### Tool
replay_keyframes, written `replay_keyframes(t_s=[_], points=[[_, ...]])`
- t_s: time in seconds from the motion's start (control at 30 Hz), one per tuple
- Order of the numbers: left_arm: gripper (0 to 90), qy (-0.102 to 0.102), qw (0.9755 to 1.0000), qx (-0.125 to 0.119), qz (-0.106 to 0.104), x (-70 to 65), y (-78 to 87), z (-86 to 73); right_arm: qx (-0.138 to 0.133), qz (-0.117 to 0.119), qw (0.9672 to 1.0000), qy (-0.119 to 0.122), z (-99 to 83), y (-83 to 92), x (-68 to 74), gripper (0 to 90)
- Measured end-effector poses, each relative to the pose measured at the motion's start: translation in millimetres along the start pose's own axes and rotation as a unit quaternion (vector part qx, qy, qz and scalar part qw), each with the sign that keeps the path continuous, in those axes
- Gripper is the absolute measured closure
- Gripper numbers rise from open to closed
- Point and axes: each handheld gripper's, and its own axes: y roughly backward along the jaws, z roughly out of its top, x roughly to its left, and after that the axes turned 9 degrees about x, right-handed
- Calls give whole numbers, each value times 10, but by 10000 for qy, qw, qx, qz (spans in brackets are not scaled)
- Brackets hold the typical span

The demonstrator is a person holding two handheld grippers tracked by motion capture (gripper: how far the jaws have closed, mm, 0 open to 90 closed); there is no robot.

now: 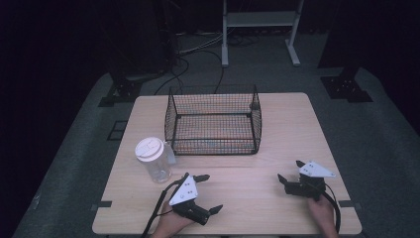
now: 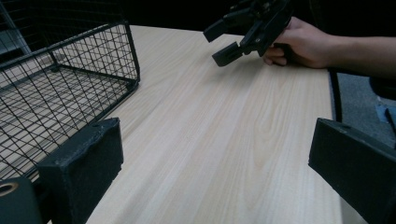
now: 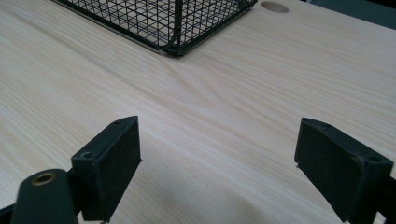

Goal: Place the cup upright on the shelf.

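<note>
One jar (image 1: 155,159), clear with a white lid, stands upright on the tabletop (image 1: 277,144) just beyond my left tongs (image 1: 208,193), a little to their left, not touching them. It sits touching or just beside the near left corner of the basket (image 1: 214,120). My right tongs (image 1: 288,171) are well apart from the jar, at the near right. One wire basket, black, lies at the middle of the tabletop, far of both tongs. Two tongs, one in each of my hands: the left pair spread wide, holding nothing; the right pair likewise spread wide, holding nothing. One tabletop, pale wood.
</note>
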Motion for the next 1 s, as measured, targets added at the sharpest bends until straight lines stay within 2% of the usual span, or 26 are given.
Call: replay_keyframes(t_s=[0.2,0.6,0.77,1.0], points=[[22,22,9999,-53,126,9,188,36,16,-5,10000,19,1,-2,5,135],[22,145,9994,176,270,70,430,16,28,-17,10000,52,2,-3,13,135],[17,82,9992,221,318,55,622,-5,40,-30,10000,57,2,-4,14,135],[17,197,9984,258,473,70,859,-58,43,-30,10000,80,3,-6,17,135]])
